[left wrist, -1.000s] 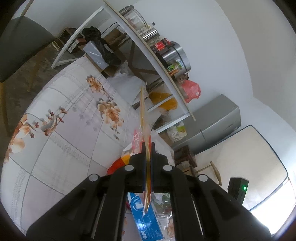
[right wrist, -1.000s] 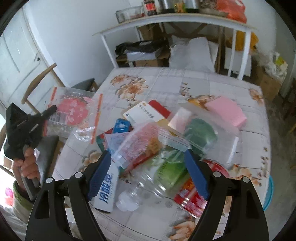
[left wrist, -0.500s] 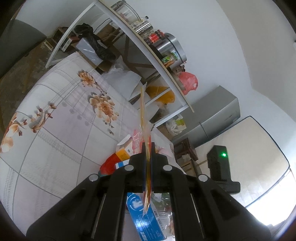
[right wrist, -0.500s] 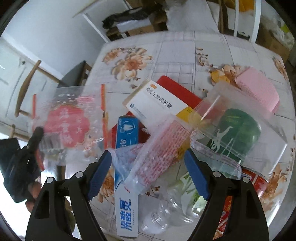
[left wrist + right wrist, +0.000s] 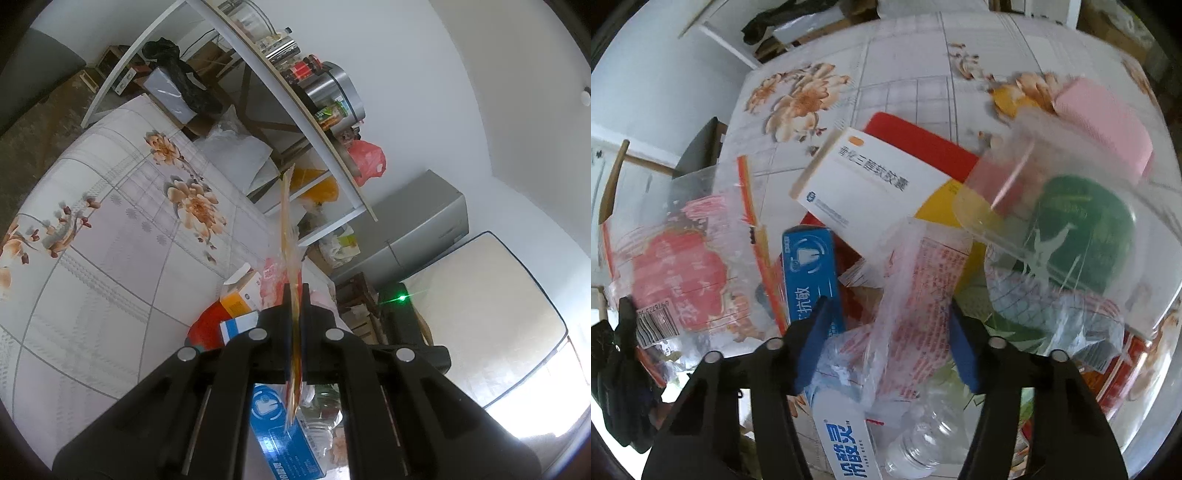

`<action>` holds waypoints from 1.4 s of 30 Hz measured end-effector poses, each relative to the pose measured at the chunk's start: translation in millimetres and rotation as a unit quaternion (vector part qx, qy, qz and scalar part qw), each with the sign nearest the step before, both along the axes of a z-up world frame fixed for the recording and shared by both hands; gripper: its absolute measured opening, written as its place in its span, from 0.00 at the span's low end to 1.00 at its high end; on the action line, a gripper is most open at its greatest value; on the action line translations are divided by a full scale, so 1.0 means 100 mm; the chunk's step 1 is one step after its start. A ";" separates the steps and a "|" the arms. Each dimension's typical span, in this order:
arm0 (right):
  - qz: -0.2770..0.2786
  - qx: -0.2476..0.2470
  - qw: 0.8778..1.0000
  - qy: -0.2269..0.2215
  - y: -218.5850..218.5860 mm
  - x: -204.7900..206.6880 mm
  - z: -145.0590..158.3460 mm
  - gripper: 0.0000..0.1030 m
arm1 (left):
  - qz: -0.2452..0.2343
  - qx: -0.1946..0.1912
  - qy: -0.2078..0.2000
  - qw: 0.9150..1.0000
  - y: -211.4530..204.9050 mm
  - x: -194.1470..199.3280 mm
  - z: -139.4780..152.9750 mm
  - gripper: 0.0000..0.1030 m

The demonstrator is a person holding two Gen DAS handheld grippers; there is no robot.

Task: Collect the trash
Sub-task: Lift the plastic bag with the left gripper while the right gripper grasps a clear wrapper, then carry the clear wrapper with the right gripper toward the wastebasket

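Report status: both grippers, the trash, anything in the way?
Left hand-held gripper shut on zip bag. Right hand-held gripper closing around clear red-printed wrapper. Blue box, plastic bottle crowd it.

The right gripper has dropped onto the trash pile, jaws just closing around a clear red-printed wrapper.

A white tablecloth with grey grid lines and orange-brown flower prints lies under the pile. A clear plastic bag carries a red print, an orange edge strip and a black barcode. A white cardboard box bears dark blue lettering, beside a blue-and-white carton, a red flat sheet, a pink block and a green label.
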State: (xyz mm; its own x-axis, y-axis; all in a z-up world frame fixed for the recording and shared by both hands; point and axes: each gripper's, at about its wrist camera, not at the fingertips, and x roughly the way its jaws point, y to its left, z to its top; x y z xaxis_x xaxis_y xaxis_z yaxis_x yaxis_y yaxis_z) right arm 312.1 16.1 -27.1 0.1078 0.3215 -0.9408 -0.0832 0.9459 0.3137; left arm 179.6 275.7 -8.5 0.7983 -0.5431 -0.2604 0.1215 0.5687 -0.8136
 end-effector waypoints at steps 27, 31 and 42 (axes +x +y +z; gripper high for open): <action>-0.004 0.202 0.965 -0.168 -0.66 -0.72 1.25 0.21 | -0.001 0.021 -0.076 0.997 -0.18 -0.38 0.64 0.02; -0.019 0.217 0.954 -0.208 -0.95 -0.94 1.50 0.21 | -0.021 0.032 -0.096 0.995 -0.36 -0.45 0.82 0.02; -0.152 0.178 0.934 -0.270 -2.30 -1.56 1.67 0.21 | -0.120 0.053 -0.116 0.984 -1.37 -0.34 1.16 0.02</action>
